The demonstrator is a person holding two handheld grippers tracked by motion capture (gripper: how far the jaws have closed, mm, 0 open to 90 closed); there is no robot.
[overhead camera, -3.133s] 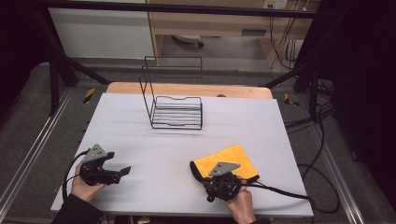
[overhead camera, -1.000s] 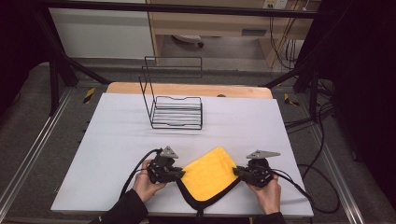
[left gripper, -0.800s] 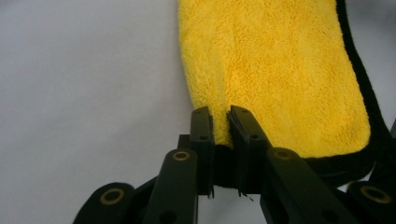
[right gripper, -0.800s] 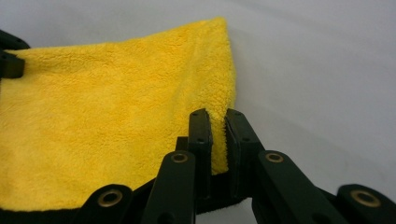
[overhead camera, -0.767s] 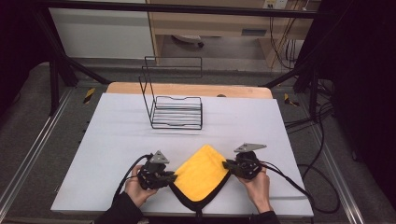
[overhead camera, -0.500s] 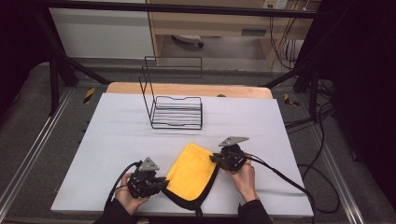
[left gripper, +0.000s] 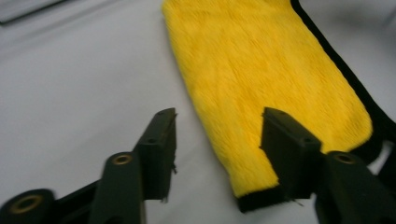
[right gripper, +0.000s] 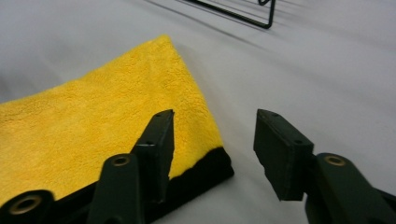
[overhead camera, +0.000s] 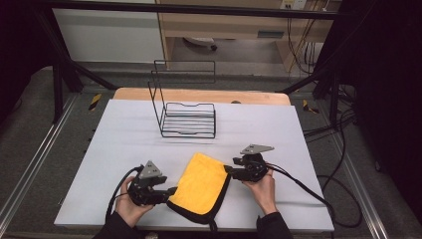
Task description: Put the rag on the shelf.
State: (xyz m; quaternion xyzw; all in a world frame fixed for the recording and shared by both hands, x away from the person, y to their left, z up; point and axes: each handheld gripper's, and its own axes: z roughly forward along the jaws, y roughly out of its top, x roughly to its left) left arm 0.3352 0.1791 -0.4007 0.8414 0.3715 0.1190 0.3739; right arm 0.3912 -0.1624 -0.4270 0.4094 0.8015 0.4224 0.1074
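White table top (overhead camera: 124, 149) on a wooden board, dark framing and trailing cables at its sides; all places below are given relative to the black wire rack (overhead camera: 188, 119), which stands upright at the far middle of the table. Folded yellow cloth (overhead camera: 203, 181) with a black border, lying flat on the table just nearer the person than the rack and slightly to its right, its long axis running from the far corner toward the near edge. Left gripper (overhead camera: 166, 191), held in the person's left hand (overhead camera: 130, 206), sits nearer than the rack and to its left, at the cloth's near-left edge. Its jaws have just been opening and now stand spread; in the left gripper view the cloth's (left gripper: 261, 88) black-edged corner lies between them, one jaw over the yellow pile, with no pad pressing on it. Right gripper (overhead camera: 230, 170), in the right hand (overhead camera: 261, 186), lies nearer than the rack and to its right, at the cloth's right edge. Its jaws have likewise just been opening and stand apart; in the right gripper view the cloth's (right gripper: 93, 140) black hem passes beside one jaw, bare table between the two. Cloth released by both grippers, resting on the table.
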